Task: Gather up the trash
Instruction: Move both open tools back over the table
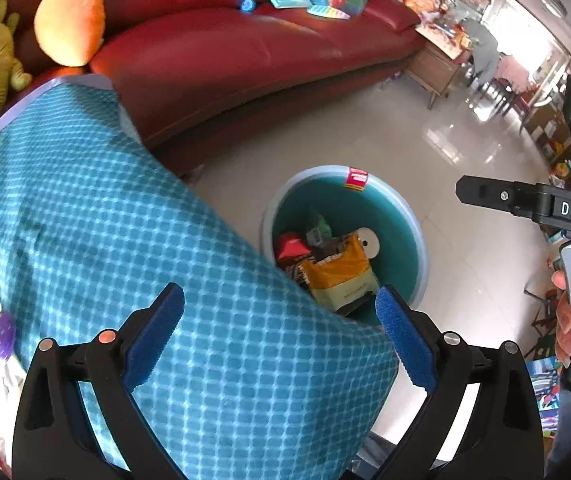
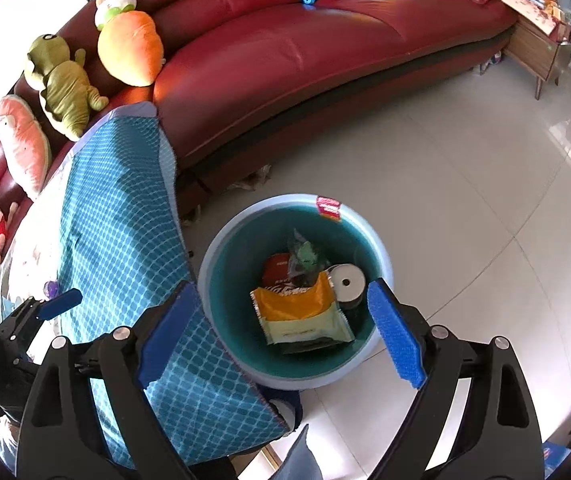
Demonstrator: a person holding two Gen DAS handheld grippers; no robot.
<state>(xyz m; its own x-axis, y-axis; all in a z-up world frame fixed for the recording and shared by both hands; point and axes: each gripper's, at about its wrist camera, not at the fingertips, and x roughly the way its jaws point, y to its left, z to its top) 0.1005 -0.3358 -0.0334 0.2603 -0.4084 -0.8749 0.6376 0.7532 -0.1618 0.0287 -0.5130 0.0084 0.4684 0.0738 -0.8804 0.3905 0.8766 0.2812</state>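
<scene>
A light-blue trash bin (image 1: 419, 236) (image 2: 383, 258) stands on the tiled floor. Inside it lie a yellow-orange wrapper (image 1: 341, 272) (image 2: 297, 308), a red packet (image 1: 291, 246) (image 2: 277, 270), a white tape roll (image 1: 369, 242) (image 2: 347, 280) and a green wrapper. Above the bin's mouth my right gripper (image 2: 283, 287) stands open and holds nothing; its black finger (image 1: 485, 194) shows in the left wrist view. My left gripper (image 1: 279, 294) is open and empty, over the edge of a blue checked cloth (image 1: 125, 220) (image 2: 117, 200) beside the bin. A small purple wrapper (image 1: 1, 334) (image 2: 51, 290) lies at the cloth's left.
A red leather sofa (image 1: 225, 52) (image 2: 305, 52) curves behind the bin, with plush toys (image 2: 129, 48) at its left and books at its right. A wooden side table (image 1: 433, 68) stands at the sofa's far end. Crumpled paper (image 2: 253, 178) lies under the sofa's front edge.
</scene>
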